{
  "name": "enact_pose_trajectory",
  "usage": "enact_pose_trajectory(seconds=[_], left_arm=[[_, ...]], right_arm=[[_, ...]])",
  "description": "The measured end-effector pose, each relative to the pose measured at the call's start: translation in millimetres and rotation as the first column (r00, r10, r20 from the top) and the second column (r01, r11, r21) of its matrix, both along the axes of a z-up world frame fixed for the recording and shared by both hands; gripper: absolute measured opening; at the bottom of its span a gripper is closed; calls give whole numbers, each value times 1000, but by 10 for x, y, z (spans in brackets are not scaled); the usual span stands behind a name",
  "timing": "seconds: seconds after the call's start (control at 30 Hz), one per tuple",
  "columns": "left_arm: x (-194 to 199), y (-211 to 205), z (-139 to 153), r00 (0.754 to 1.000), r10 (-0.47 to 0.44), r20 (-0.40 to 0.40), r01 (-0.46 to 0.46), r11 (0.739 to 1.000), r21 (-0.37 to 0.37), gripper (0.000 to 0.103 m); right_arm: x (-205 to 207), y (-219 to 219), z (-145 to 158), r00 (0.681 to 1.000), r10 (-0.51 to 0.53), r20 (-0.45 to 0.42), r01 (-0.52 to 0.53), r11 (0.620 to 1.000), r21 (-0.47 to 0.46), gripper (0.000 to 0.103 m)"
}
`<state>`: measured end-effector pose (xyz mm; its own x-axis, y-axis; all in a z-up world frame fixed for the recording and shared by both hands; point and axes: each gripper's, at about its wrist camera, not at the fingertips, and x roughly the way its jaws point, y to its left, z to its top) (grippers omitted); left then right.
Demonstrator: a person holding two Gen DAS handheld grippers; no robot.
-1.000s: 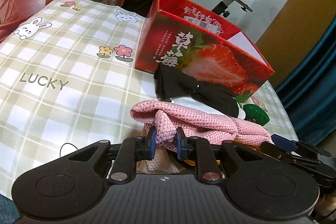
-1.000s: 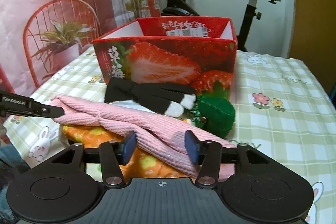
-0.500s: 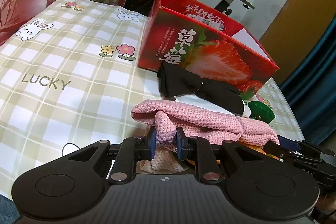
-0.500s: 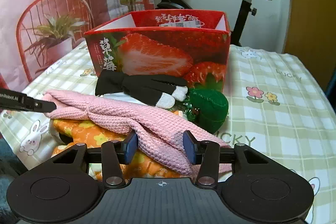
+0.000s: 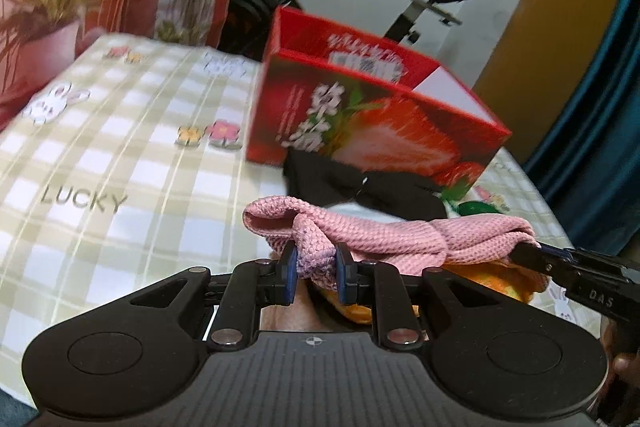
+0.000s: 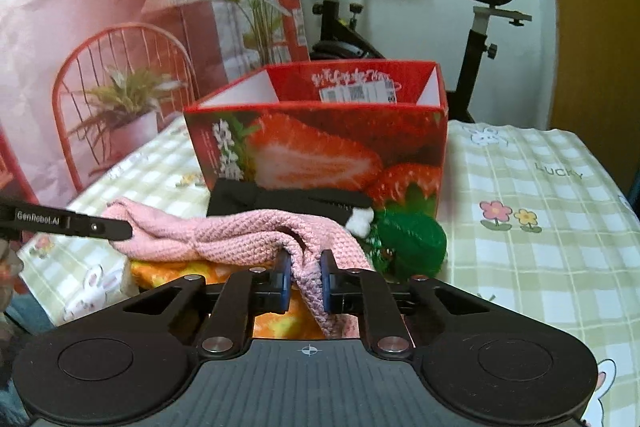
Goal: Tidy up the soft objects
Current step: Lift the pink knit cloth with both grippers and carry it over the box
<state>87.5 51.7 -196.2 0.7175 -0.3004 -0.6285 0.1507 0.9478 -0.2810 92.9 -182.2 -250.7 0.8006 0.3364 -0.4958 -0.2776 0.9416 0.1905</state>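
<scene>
A pink knitted cloth (image 5: 384,235) (image 6: 240,235) is lifted and stretched between both grippers. My left gripper (image 5: 316,267) is shut on its left end. My right gripper (image 6: 303,273) is shut on its right end. Under it lies an orange flowered cloth (image 6: 176,269) (image 5: 496,277). Behind are a black fabric piece with a white tip (image 6: 288,201) (image 5: 360,183) and a green soft object (image 6: 412,241). A red strawberry box (image 6: 320,143) (image 5: 376,123) stands open at the top behind them.
The table has a green-checked cloth (image 5: 120,179) with rabbits, flowers and "LUCKY" print. An exercise bike (image 6: 352,27), a red chair (image 6: 120,67) and potted plants stand beyond the far edge. A blue curtain (image 5: 600,107) hangs at the right.
My right gripper has closed on the pink cloth. Both grippers have risen with it, so the cloth hangs off the pile, and both views have moved toward the box.
</scene>
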Motion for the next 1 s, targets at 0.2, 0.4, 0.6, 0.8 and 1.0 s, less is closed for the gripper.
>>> enact_pose_trajectory(seconds=[0.2,0.4,0.6,0.8,1.0], left_arm=[[-61,-6,248,995,-9,100,8,1000,9,20],[103,-8,643,980,-17,197,16,1000,10,20],[504,-94,1095,959,-24,284,15,999,35,20],[1075,-295,1280,961,-57,270,34,995,89,20],[1549,-478,1069,985,-97,146,80,990,115,20]], right_arm=[[12,-18,237,998,21,64,-22,1000,16,13],[222,-42,569,991,31,131,-34,999,17,13],[693,-68,1060,968,73,239,-60,996,-62,13],[1399,-76,1254,980,83,182,-72,995,-66,13],[1989,-5,933,998,67,1,-67,997,-25,13]])
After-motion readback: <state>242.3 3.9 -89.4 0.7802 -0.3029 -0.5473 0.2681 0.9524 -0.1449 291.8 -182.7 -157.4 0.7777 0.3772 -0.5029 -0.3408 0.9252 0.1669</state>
